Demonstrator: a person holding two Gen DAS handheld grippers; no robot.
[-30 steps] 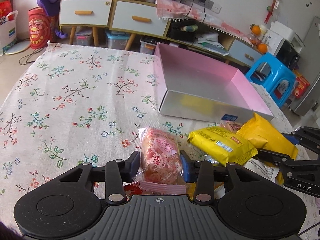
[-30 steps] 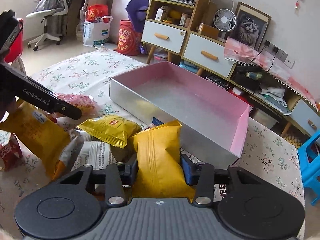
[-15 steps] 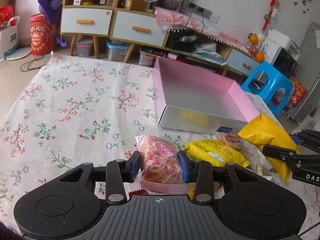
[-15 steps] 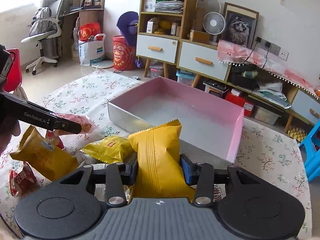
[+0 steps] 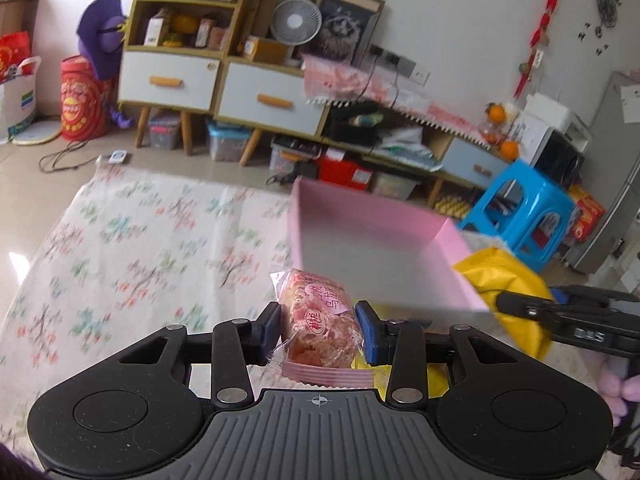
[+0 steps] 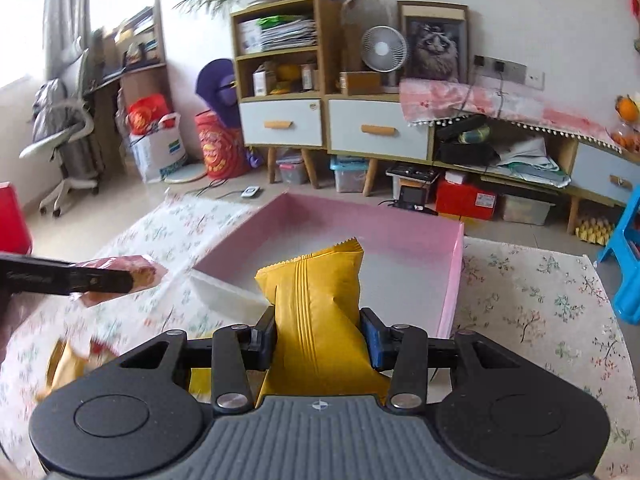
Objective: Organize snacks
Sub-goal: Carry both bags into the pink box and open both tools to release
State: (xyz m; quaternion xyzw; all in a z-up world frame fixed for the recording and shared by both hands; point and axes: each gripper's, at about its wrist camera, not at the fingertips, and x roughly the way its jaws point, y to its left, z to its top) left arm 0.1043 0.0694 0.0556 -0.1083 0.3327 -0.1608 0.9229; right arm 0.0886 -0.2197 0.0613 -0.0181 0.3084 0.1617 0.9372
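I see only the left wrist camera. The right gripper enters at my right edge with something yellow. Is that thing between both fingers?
Observer: Yes. In the right wrist view the right gripper is shut on the yellow packet, one finger on each side, packet upright.
Operator: Does anything lie in the pink box?
Observer: The floor of the pink box that shows is bare; the packet hides the near middle.
Operator: Are other snacks on the cloth?
Observer: Yes, a blurred yellow snack lies at the lower left of that view.
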